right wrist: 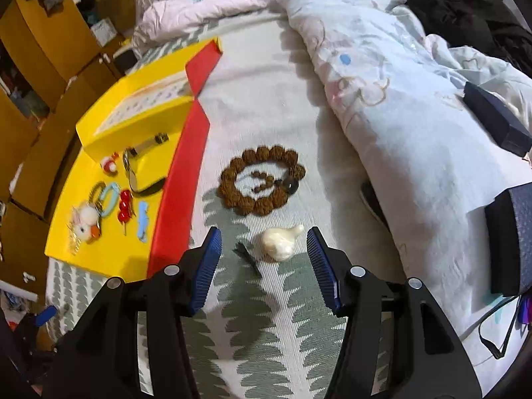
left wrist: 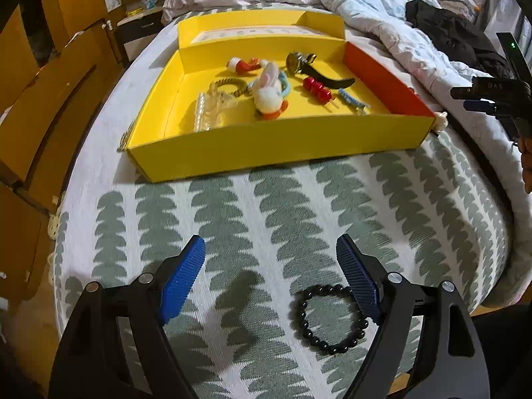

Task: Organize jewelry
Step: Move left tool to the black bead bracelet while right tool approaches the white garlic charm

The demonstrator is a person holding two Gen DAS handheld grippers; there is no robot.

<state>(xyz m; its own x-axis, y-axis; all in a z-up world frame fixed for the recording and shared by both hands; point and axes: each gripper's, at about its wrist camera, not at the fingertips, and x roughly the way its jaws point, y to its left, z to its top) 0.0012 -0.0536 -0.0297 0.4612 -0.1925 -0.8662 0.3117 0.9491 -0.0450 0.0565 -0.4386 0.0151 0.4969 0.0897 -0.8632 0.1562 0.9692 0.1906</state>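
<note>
Left wrist view: the left gripper (left wrist: 271,277) hangs with its blue pads (left wrist: 181,282) spread wide over the leaf-patterned bedspread (left wrist: 252,206), holding nothing. A black bead bracelet (left wrist: 331,319) lies flat on the spread just inside the right-hand pad, close to or touching it. Beyond, a yellow tray (left wrist: 282,139) with one red wall sits on the bed, holding a watch (left wrist: 299,61), a plush bunny tie (left wrist: 269,94), a red bead pin (left wrist: 317,88), a blue clip (left wrist: 352,99), a clear clip (left wrist: 209,113) and a red-and-white charm (left wrist: 242,65). In the right wrist view, the right gripper (right wrist: 264,262) is likewise wide open and empty above the spread. Between its fingertips lie a white shell-like piece (right wrist: 281,241) and a small dark clip (right wrist: 247,259), apart from each other. Farther out, a brown bead bracelet (right wrist: 261,181) lies in a ring on the sheet, just beside the tray's red wall (right wrist: 181,183). A rumpled quilt (right wrist: 382,66) is heaped to the right.
</note>
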